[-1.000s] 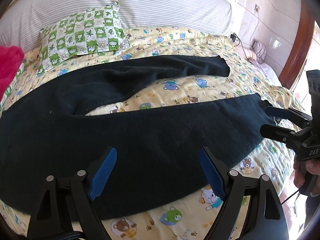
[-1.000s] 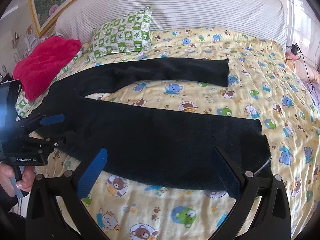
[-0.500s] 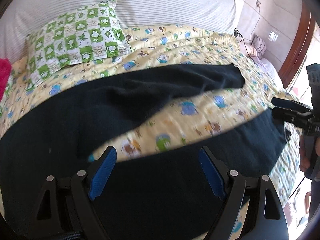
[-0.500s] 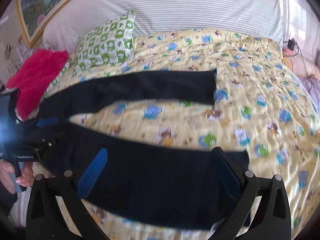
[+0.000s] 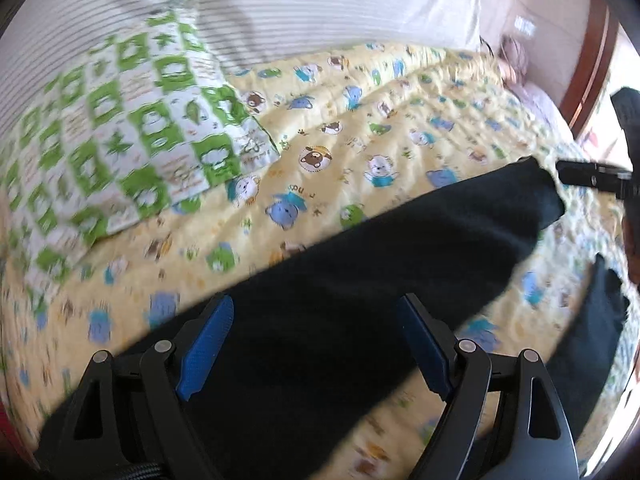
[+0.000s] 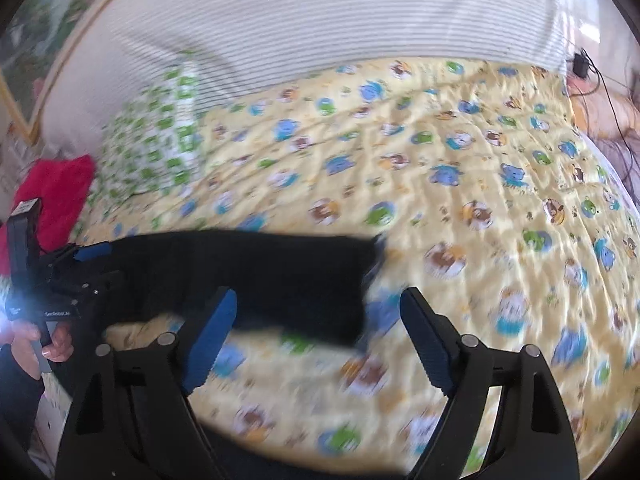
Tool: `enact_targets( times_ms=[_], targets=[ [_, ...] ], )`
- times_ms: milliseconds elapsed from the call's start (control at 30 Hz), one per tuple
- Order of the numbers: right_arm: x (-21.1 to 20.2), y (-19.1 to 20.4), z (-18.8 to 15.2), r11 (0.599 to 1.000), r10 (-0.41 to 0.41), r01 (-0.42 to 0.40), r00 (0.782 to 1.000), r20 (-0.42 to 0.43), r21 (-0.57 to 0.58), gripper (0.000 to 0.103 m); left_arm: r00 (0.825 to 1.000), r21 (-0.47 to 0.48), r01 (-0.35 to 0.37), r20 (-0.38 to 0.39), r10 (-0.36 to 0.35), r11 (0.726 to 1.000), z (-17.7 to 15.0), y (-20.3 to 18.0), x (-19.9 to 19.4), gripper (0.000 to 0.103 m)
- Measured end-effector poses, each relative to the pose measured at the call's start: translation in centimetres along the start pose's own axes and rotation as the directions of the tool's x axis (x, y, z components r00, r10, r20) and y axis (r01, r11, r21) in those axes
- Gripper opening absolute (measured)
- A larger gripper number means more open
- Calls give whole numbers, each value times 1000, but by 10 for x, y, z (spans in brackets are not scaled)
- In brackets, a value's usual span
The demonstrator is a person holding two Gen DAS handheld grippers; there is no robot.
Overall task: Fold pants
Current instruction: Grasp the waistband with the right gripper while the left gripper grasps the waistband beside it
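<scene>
Left wrist view is smeared by motion, so the print of the yellow quilted bedspread with cartoon bears (image 5: 360,136) and the green-and-white checked pillow (image 5: 120,140) blurs toward the left edge, and the near part of the dark navy knit pants (image 5: 360,272) is hidden behind the left claw (image 5: 316,344), whose blue-padded fingers stand spread wide with nothing between them. One leg of the pants runs as a long band from the lower left up toward the right, its cuff end reaching the right edge, where only the black tip of the right claw (image 5: 592,176) shows; a second dark strip of the garment is cut off at the lower right. Right wrist view is blurred too: the right claw (image 6: 316,336) is likewise released, fingers apart over the bedspread (image 6: 480,160), and the pants (image 6: 260,272) lie as a band with its long axis running left to right, the cuff pointing right and ending near the middle of the bed. The left claw (image 6: 92,252) sits at the band's left end, though whether it touches the cloth cannot be told. A red fuzzy cloth (image 6: 56,192) lies at the left edge beside the pillow (image 6: 160,136), with the white striped headboard cushion (image 6: 320,20) behind. Bare bedspread stretches beyond the pants toward the headboard and to the right.
</scene>
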State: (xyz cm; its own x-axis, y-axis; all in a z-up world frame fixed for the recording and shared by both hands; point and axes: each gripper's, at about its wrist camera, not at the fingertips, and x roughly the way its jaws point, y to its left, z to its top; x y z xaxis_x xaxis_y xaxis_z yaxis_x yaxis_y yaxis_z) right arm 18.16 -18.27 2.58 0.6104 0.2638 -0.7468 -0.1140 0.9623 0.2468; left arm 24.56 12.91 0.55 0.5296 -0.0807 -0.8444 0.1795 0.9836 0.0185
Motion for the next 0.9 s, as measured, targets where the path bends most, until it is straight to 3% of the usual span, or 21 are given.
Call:
enact_targets(
  times_ms=[33,133,233,333,433,500,567,600,733,900],
  targets=[
    [5,-3,5,1000,-4,4,1000,-7,1,81,1000,14,13,-9,-12,1000,3,3,5,85],
    [22,-13,15,1000,14,-13,999,-46,9,57,998,35,54,-43,-53,998,16,11,24,83],
    [36,-21,22,999,30,-28,997,-72,28,52,992,50,111,-72,-107,993,27,14,41,83],
    [44,-25,25,998,55,-52,995,-85,36,45,977,69,172,-142,-161,983,36,13,62,79],
    [50,-26,27,996,85,-82,991,-107,36,28,951,65,220,-235,-199,973,40,11,83,73],
    [51,-27,26,994,104,-101,988,-113,35,24,945,62,240,-243,-218,969,42,12,84,61],
    [47,-28,26,993,115,-112,988,-101,30,6,940,55,257,-246,-236,965,42,11,77,15],
    [44,-28,26,992,121,-119,989,-90,31,6,935,56,269,-253,-247,962,40,8,71,8],
    [26,-24,26,990,137,-137,990,-42,12,3,947,115,245,-242,-212,963,27,-12,49,7],
    [6,-10,18,993,106,-106,994,-9,-43,3,957,86,254,-164,-238,963,5,-29,4,6]
  ],
)
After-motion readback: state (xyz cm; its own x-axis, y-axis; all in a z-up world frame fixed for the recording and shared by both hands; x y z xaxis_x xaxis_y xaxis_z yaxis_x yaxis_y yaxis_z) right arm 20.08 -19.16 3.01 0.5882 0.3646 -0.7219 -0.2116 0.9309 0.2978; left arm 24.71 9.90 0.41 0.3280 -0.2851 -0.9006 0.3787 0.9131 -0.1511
